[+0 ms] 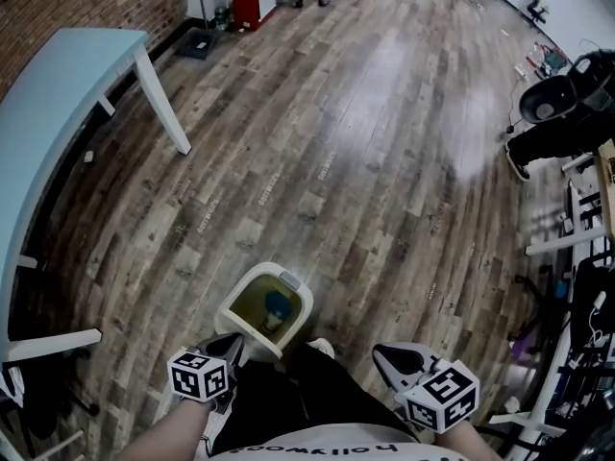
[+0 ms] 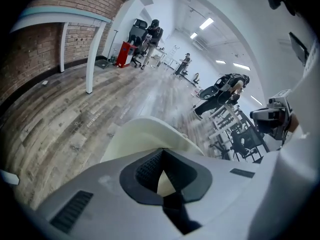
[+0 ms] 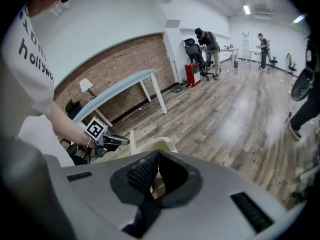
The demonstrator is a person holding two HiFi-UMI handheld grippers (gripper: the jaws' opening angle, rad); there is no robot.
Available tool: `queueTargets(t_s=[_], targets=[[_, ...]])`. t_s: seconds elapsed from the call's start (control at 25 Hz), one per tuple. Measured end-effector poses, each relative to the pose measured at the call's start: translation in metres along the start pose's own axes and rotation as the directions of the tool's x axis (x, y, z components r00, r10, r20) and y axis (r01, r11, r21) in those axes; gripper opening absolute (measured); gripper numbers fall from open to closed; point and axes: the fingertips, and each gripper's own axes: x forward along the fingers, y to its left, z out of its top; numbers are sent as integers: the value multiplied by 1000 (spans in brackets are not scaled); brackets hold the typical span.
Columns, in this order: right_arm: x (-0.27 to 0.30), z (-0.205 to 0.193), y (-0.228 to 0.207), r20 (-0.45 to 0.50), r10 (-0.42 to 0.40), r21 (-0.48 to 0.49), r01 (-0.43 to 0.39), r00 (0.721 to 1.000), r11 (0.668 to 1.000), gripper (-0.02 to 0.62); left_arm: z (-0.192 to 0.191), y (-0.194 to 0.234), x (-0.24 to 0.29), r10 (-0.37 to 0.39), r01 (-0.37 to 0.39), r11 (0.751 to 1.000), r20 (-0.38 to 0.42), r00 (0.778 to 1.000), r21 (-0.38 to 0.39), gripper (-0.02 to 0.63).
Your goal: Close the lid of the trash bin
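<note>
A cream trash bin (image 1: 242, 301) stands on the wood floor just ahead of my feet. It is open, with something blue (image 1: 277, 304) inside. Its lid (image 1: 258, 340) stands raised at the near side; in the left gripper view the lid (image 2: 145, 134) fills the space right beyond the jaws. My left gripper (image 1: 231, 344) is shut and empty, right at the lid's near left edge. My right gripper (image 1: 386, 355) is shut and empty, to the right of the bin and apart from it. In the right gripper view the bin (image 3: 162, 145), its upright lid (image 3: 132, 139) and the left gripper (image 3: 120, 141) show.
A light blue table (image 1: 58, 113) with white legs runs along the brick wall at the left. White racks and cables (image 1: 577, 286) crowd the right side. People and office chairs (image 3: 205, 44) are far back. Open wood floor (image 1: 365, 142) lies beyond the bin.
</note>
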Motion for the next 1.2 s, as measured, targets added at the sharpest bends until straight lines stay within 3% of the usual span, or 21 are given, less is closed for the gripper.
queueTargets(t_s=[0.24,0.48,0.84,1.0,1.2], targets=[[-16,-1,-18,54,27,129,-34,998,991,9,13,-2,31,0,3,999,61,998,-49,8],[-15,-33,-38,6,13,134,-14,1000,991,9,24,1,64,77,-72,996,92,993,-53,7],[-4,-108,-60,-35,29,290,-17,999,957,9,27,10,117,137,-135,990,42,990,-47,8],[-5,-115,-62,-29,22,285,-12,999,958,9,33,18,131,138,-137,990,35,990,-34,8],[-19,-132,-77,-13,-18,350,21,1000,936,9,27,29,161,172,-171,984,12,985,-53,7]])
